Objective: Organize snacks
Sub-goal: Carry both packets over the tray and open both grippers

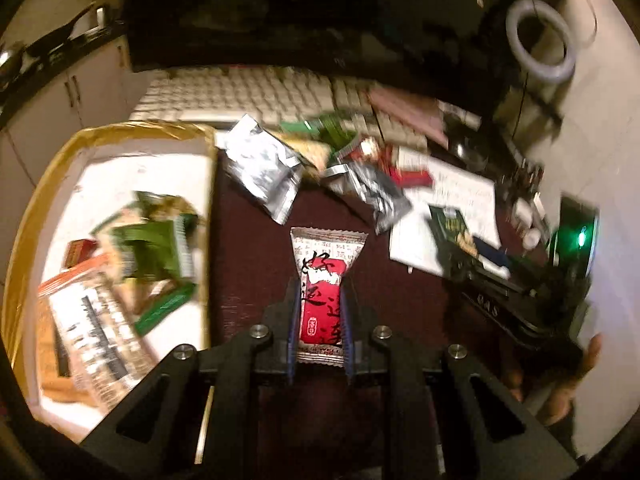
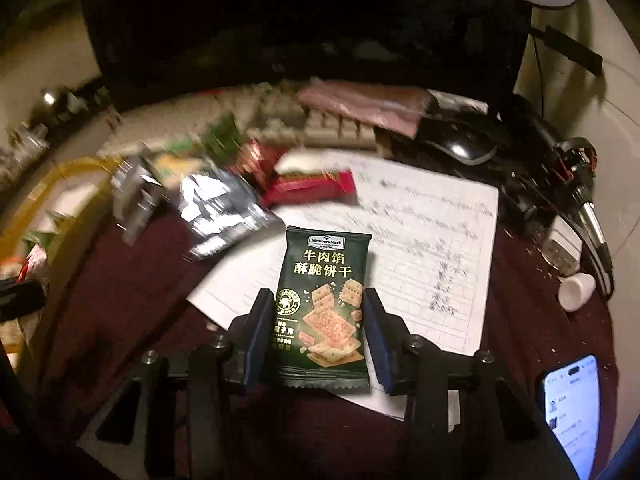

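In the left wrist view my left gripper (image 1: 320, 292) is shut on a red and white candy packet (image 1: 322, 280), held above the dark red table cover. A gold-rimmed white box (image 1: 44, 184) at the left holds several snack packets (image 1: 152, 252). In the right wrist view my right gripper (image 2: 318, 308) is shut on a dark green cracker packet (image 2: 324, 308), held over a sheet of lined paper (image 2: 424, 240). Loose snacks lie behind: silver packets (image 2: 216, 208), a red bar (image 2: 312, 186), green packets (image 2: 222, 136). The same pile shows in the left wrist view (image 1: 264, 164).
A white keyboard (image 1: 248, 92) and a dark monitor (image 2: 280, 20) stand at the back. A pink cloth (image 2: 364, 106), a black mouse (image 2: 460, 140), cables and a microphone (image 2: 588, 208), a white cap (image 2: 576, 290) and a lit phone (image 2: 572, 412) are at the right. A ring light (image 1: 540, 40) stands behind.
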`<state>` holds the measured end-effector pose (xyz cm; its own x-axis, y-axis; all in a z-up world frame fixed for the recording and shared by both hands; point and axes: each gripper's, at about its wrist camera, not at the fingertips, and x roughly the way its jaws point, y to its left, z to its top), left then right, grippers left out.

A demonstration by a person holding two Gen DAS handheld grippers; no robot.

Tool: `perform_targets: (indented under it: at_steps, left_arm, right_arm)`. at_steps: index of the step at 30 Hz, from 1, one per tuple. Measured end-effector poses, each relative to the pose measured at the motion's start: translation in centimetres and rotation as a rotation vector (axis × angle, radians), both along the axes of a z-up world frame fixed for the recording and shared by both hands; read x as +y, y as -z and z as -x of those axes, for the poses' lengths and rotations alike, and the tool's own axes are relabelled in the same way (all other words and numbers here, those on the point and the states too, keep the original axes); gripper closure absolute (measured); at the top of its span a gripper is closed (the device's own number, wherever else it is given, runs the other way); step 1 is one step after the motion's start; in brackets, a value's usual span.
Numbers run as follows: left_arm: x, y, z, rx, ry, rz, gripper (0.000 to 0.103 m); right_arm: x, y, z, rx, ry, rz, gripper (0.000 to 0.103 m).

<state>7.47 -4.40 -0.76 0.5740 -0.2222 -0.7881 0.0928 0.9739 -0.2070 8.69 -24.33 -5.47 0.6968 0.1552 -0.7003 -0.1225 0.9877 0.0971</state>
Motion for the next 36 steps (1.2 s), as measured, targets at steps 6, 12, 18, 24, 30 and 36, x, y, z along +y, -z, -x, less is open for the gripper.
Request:
perform_targets:
  at_steps: [6, 12, 18, 24, 30, 36]
  left_arm:
    - [6.4, -3.6, 0.7, -0.084, -0.182, 0.026, 0.084]
    - [13.1, -3.2, 0.7, -0.070, -0.356, 0.005, 0.084]
    - [16.0, -0.8, -1.0, 0.003, -0.400, 0.031, 0.084]
    - [16.5, 1.2, -3.4, 0.063, -0.405, 0.014, 0.084]
    - [16.5, 2.0, -4.4, 0.082, -0.417, -0.036, 0.083]
    - [16.5, 3.0, -4.9, 0.126, -0.397, -0.087, 0.062]
  right_arm:
    - [1.7, -2.9, 1.5, -0.064, -0.164, -0.217, 0.059]
    - [9.5, -4.9, 0.4, -0.012, -0.427, -0.355, 0.059]
    - [18.3, -6.0, -3.7, 0.080, -0.549, -0.370, 0.059]
    - [23.9, -5.2, -6.8, 0.133, -0.541, -0.314, 0.059]
    - [24.6, -3.6, -8.0, 0.189, -0.511, -0.296, 0.058]
    - [24.5, -2.4, -9.4, 0.240, -0.487, -0.289, 0.056]
